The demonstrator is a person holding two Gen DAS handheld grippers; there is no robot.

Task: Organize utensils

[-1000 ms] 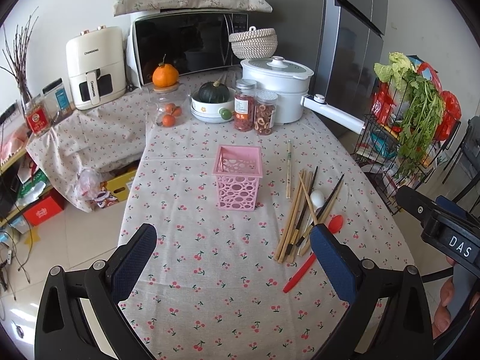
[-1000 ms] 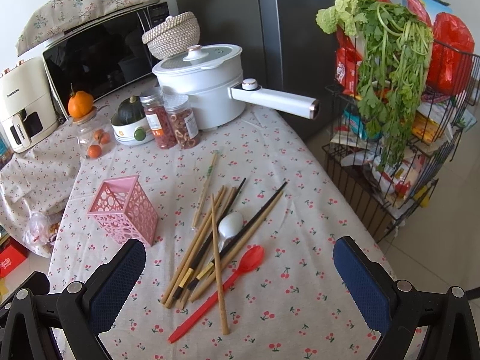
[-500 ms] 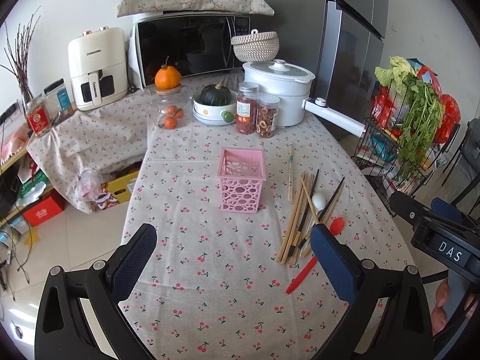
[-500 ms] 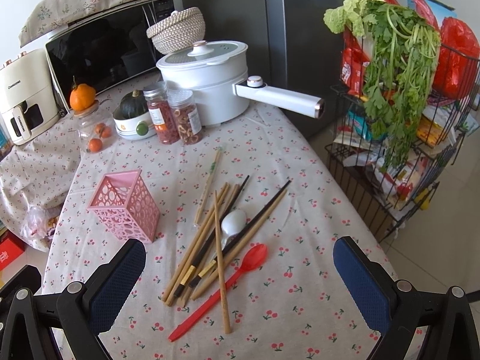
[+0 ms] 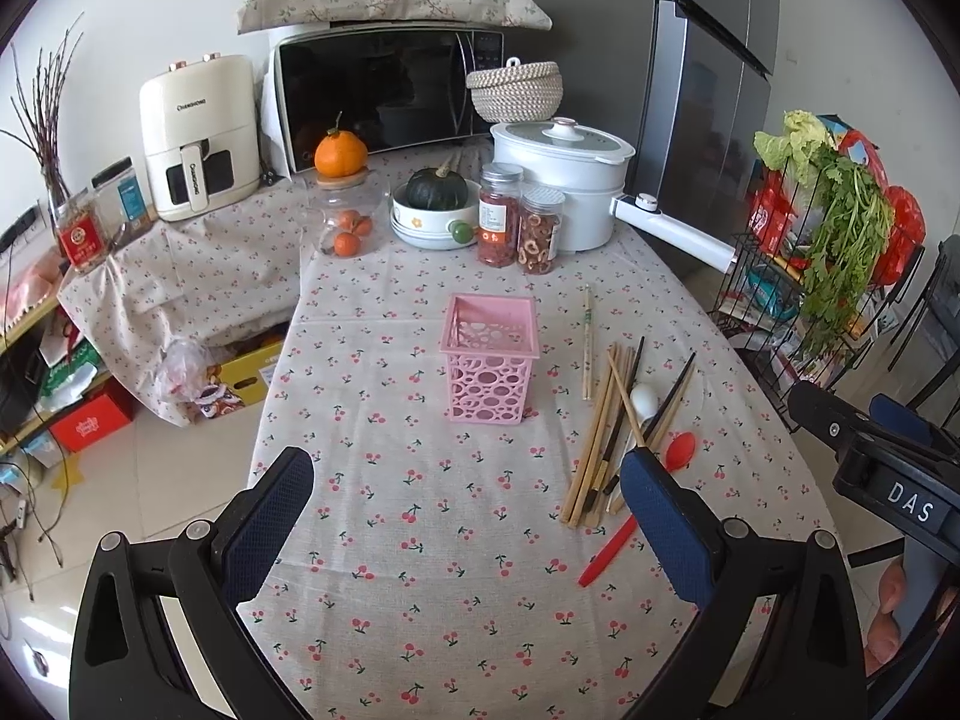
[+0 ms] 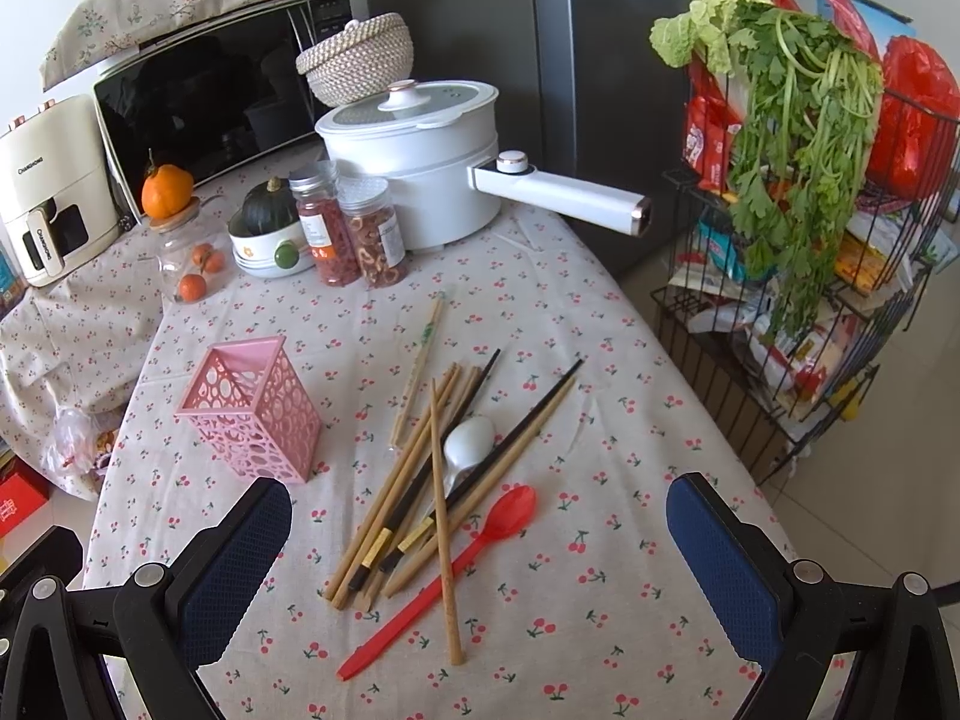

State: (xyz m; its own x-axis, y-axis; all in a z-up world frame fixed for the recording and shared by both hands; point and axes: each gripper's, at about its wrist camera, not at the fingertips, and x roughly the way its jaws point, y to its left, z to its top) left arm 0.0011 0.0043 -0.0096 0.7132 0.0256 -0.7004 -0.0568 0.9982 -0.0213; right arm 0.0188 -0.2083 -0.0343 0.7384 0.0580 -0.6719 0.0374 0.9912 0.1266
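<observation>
A loose heap of wooden and black chopsticks (image 6: 432,468) lies crisscrossed on the cherry-print cloth of the desk (image 6: 600,432), toward its right edge, with a white ceramic spoon (image 6: 471,441) tucked in the middle of the pile, chopsticks crossing over it. A red plastic spoon (image 6: 456,558) lies along the near side of the heap, bowl pointing up toward the right edge, its handle passing under one long wooden stick. One pale chopstick with a green mark (image 6: 423,354) lies apart from the rest, just beyond the pile. Left of all this stands the pink perforated plastic utensil holder (image 5: 489,360), upright, near the heap but not touching it.

The left tool (image 5: 465,522) hangs above the near end of the desk, blue pads spread wide, nothing between them; its right pad sits in front of the near tips of the chopsticks in that view. The right tool (image 6: 477,564) is likewise spread wide and holds nothing, framing the heap from above.

At the far edge stand two clear jars of dried red snacks (image 5: 519,222), a white lidded electric pot with a long handle (image 6: 420,144) and a white bowl with a dark green squash (image 5: 435,207).
</observation>
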